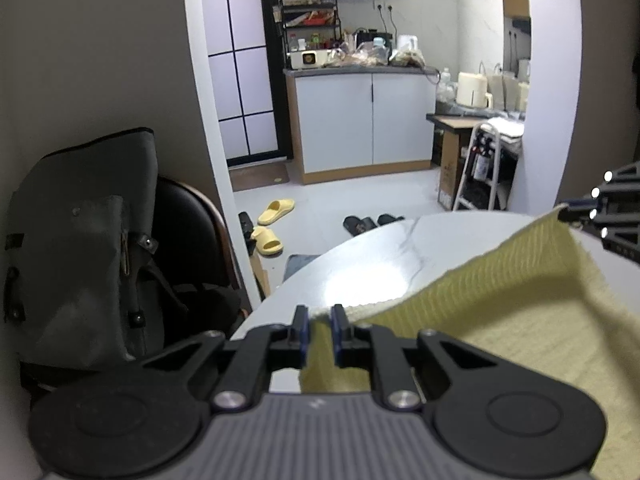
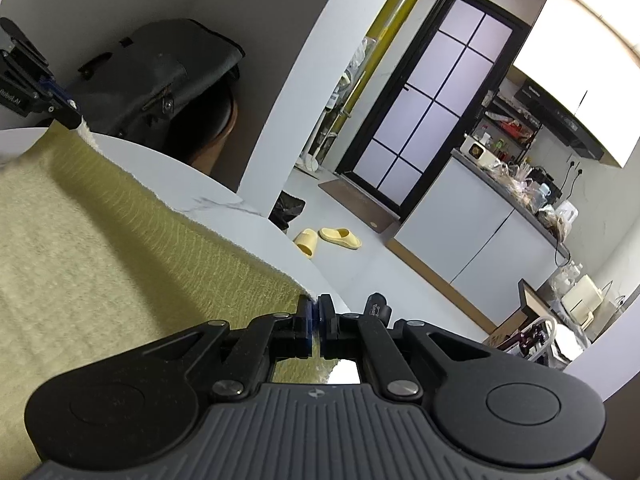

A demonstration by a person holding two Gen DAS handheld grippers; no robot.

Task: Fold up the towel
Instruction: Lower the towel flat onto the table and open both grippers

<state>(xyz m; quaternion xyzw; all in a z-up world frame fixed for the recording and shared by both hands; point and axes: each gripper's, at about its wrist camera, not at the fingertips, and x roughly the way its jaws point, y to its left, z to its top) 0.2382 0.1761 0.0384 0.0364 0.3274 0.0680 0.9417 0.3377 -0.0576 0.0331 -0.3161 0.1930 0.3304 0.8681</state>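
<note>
A yellow-green towel [image 1: 500, 312] [image 2: 100, 232] lies spread on a round white marble table [image 1: 360, 264] [image 2: 224, 200], its far edge running between the two grippers. In the left wrist view my left gripper [image 1: 320, 320] has its fingers a narrow gap apart, and the towel's fringed corner sits loosely between them, low over the table. The right wrist view shows that gripper [image 2: 74, 114] at the top left, at the same corner. My right gripper [image 2: 316, 308] [image 1: 572, 210] is shut on the other corner of that edge, with fabric pinched between its pads.
A dark backpack [image 1: 80, 240] [image 2: 160, 76] rests on a chair beyond the table's rim. Yellow slippers [image 1: 272, 224] [image 2: 332, 238] and black slippers [image 1: 360, 224] lie on the floor. White kitchen cabinets [image 1: 360, 120] and a step stool [image 1: 480, 168] stand farther off.
</note>
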